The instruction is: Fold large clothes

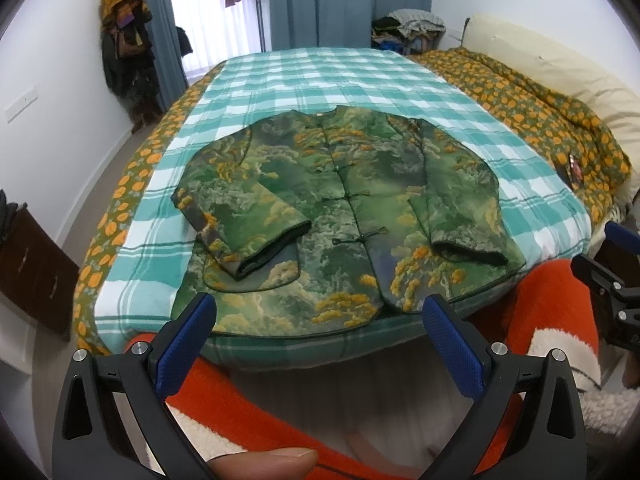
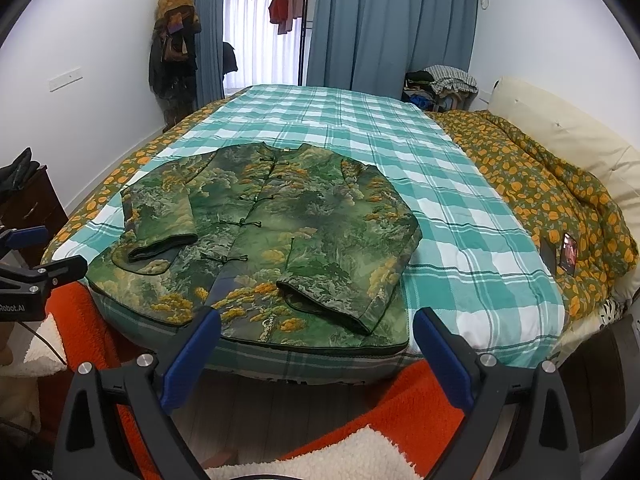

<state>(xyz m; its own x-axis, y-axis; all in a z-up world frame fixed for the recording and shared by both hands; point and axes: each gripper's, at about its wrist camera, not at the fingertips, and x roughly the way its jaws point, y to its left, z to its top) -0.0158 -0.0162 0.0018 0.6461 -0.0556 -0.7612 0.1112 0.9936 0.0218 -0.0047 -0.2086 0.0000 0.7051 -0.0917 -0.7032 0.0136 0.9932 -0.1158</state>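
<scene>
Presently both hand-held grippers (image 1: 316, 308) (image 2: 316, 322) hover parted before the jacket (image 1: 344, 208).

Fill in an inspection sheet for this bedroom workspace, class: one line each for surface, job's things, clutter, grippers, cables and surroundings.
Surface: bed with teal checked blanket, orange-flowered quilt bunched along its right side.
Job's things: green patterned jacket lies flat, front up, fastened, both sleeves folded across the front.
Clutter: small dark item on the quilt, identity unclear.
Grippers: left gripper and right gripper both open, short of the jacket hem, holding nothing.
Cables: thin dark cable below the left gripper.
Surroundings: blue curtains, hanging coats, clothes pile, dark drawer unit.
</scene>
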